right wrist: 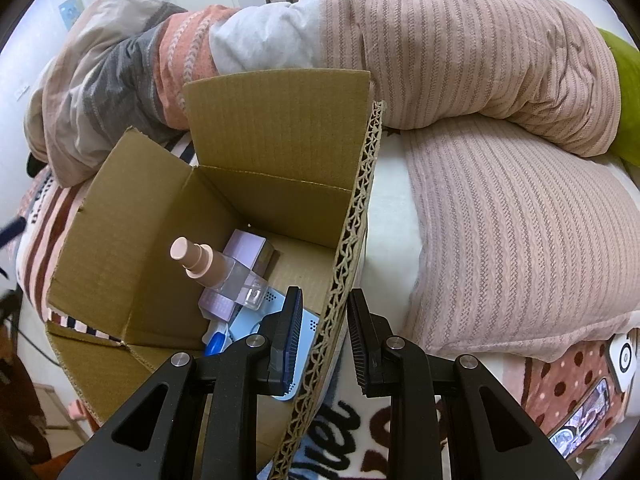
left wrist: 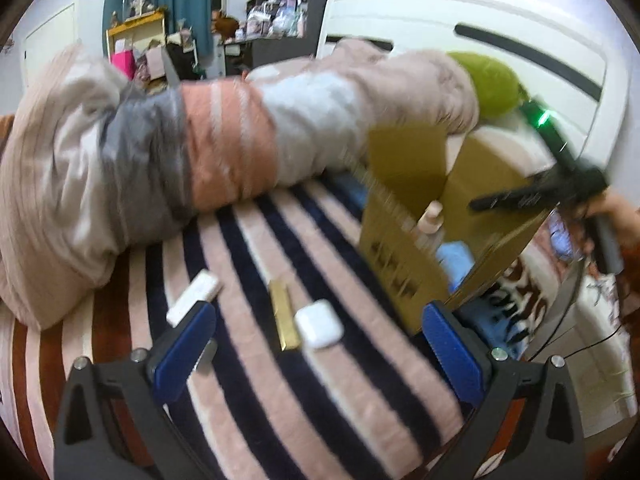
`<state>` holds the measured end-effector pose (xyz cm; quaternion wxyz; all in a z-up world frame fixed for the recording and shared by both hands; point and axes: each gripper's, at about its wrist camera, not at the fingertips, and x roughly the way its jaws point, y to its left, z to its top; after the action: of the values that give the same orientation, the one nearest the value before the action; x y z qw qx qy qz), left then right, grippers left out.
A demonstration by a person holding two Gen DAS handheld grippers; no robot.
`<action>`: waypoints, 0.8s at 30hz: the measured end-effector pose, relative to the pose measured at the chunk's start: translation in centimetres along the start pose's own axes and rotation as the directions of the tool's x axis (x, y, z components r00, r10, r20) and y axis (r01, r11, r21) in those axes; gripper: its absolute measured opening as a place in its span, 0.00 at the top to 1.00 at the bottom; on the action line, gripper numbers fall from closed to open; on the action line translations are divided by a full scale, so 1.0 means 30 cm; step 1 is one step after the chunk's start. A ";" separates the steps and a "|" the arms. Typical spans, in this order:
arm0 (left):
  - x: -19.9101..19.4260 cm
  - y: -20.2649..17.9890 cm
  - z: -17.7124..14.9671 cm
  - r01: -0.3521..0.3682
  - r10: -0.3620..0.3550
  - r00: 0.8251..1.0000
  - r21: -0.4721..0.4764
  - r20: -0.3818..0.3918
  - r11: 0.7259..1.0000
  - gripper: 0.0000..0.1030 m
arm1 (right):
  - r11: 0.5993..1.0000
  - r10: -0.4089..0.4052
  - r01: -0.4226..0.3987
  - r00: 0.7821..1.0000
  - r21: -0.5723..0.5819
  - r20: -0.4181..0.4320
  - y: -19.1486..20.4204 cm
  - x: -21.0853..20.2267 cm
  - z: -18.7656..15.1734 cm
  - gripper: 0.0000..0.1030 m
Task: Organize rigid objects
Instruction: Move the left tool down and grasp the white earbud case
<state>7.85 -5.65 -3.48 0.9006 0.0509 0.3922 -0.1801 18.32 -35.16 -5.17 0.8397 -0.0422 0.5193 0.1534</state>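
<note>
My left gripper [left wrist: 316,344] is open and empty above the striped blanket. Between its fingers lie a white earbud case [left wrist: 319,323] and a gold bar-shaped object [left wrist: 284,316]; a white rectangular stick [left wrist: 194,297] lies by the left fingertip. An open cardboard box [left wrist: 404,256] stands to the right. In the right wrist view my right gripper [right wrist: 325,320] straddles the box's right wall [right wrist: 352,240], one finger inside, one outside, with small gaps. Inside the box [right wrist: 280,144] are a pink-capped clear bottle [right wrist: 216,266], a lilac carton [right wrist: 246,248] and a light blue case [right wrist: 304,332].
A bunched duvet [left wrist: 200,144] lies across the bed behind the items. A pink pillow [right wrist: 516,236] sits right of the box. A green cushion [left wrist: 492,80] and a white headboard [left wrist: 520,24] are at the back. The other handheld gripper [left wrist: 560,184] shows at the right.
</note>
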 end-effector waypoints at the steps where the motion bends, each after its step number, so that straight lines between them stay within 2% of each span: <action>1: 0.031 0.010 -0.025 -0.001 0.001 1.000 -0.004 -0.017 1.000 0.00 | 1.000 0.001 -0.001 1.000 0.000 0.000 0.001 0.000 0.001 0.81; 7: 0.196 0.020 -0.125 0.025 -0.028 0.995 -0.031 -0.094 0.999 0.01 | 1.000 0.019 -0.019 1.000 0.016 0.006 -0.013 -0.002 -0.003 0.81; 11: 0.302 0.015 -0.149 0.023 -0.030 0.992 -0.059 -0.126 0.998 0.01 | 1.000 0.023 -0.023 1.000 0.018 0.007 -0.020 -0.005 -0.007 0.81; 15: 0.392 0.003 -0.152 0.055 -0.070 0.985 -0.101 -0.155 0.993 0.02 | 0.999 0.029 -0.029 1.000 0.018 0.011 -0.024 -0.008 -0.012 0.79; 19: 0.441 -0.015 -0.151 0.014 -0.031 0.987 -0.114 -0.155 0.993 0.21 | 0.999 0.037 -0.037 0.999 0.022 0.013 -0.030 -0.011 -0.016 0.79; 21: 0.449 -0.019 -0.151 0.005 -0.021 0.990 -0.112 -0.142 0.994 0.24 | 0.999 0.039 -0.039 0.999 0.022 0.013 -0.031 -0.013 -0.018 0.79; 23: 0.457 -0.011 -0.151 -0.017 -0.001 0.989 -0.121 -0.147 0.993 0.34 | 0.999 0.039 -0.039 0.999 0.022 0.013 -0.031 -0.014 -0.016 0.79; 24: 0.462 -0.003 -0.152 -0.020 0.000 0.989 -0.130 -0.151 0.991 0.36 | 0.999 0.039 -0.039 0.999 0.023 0.013 -0.030 -0.014 -0.016 0.79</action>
<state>13.37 -8.62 -16.64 0.8708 0.0072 0.4697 -0.1450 18.01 -36.23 -5.11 0.8401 -0.0214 0.5165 0.1641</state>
